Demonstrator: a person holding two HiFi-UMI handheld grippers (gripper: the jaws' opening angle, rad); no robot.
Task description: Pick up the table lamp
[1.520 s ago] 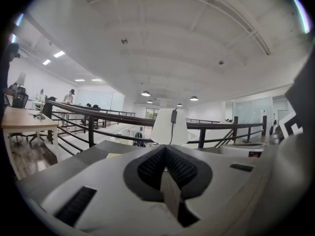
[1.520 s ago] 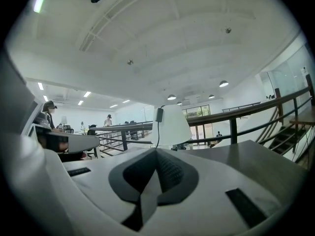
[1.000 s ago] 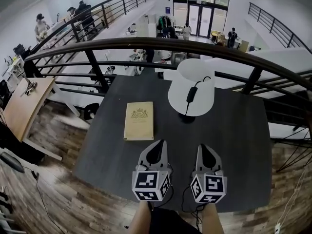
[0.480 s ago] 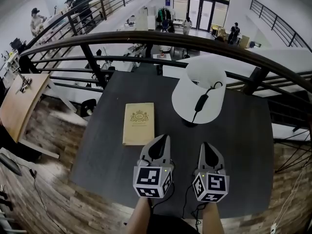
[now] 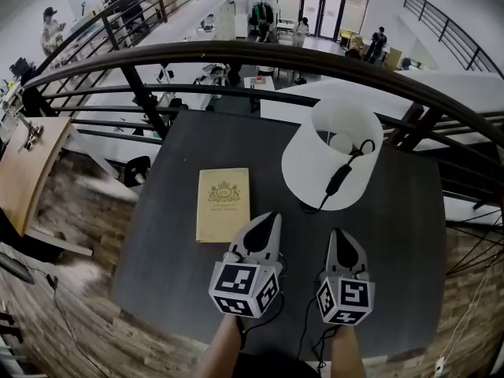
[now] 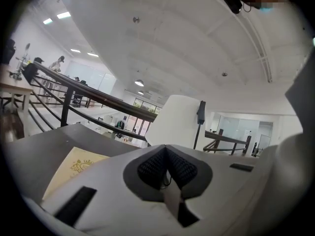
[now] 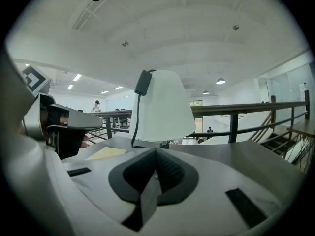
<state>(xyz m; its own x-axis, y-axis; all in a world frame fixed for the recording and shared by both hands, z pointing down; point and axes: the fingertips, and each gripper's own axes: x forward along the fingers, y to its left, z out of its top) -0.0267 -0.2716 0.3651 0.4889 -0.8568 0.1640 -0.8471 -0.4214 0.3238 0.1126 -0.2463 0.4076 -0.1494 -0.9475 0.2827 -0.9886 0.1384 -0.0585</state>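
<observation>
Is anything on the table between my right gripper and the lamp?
Nothing visible. Only bare table separates the right gripper from the lamp; the book lies off to the left.

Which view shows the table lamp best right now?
Right gripper view: the table lamp stands side-on and whole, cord switch visible. Head view shows it from above, foreshortened; left gripper view hides its lower part.

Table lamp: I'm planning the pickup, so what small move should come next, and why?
Probably open the right tool and ease it toward the table lamp: it is shut, empty and short of the lamp, which stands untouched on the table.
</observation>
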